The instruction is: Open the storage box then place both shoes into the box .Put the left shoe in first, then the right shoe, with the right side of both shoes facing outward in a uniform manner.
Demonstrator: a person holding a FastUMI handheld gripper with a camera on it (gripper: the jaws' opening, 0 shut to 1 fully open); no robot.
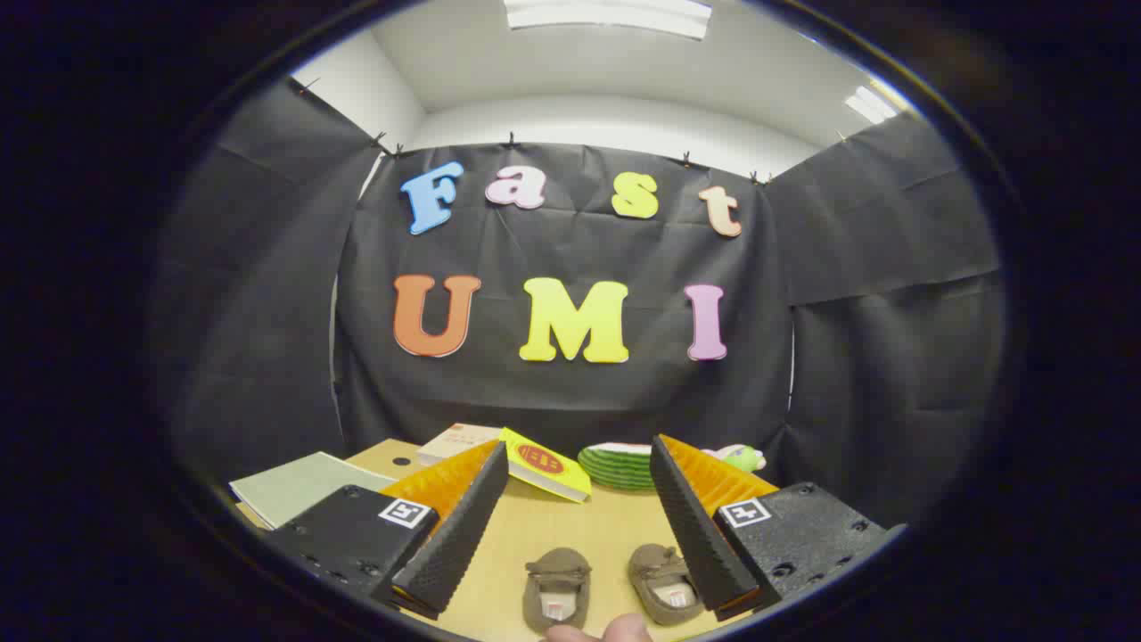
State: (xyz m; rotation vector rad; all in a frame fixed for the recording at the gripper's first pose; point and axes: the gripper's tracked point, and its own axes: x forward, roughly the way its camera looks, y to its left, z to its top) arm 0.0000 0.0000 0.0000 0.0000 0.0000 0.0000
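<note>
Brown shoes [606, 584] between open tool [578, 464] fingers

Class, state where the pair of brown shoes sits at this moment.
In the gripper view, the brown shoes lie side by side on the wooden table, between the open gripper fingers.

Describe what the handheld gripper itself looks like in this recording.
The gripper has two wedge-shaped fingers with dimpled, textured inner pads and ribbed outer sides. Each finger sits on a blocky black mount with screw holes and a square black-and-white marker tag. No cables visible.
</note>
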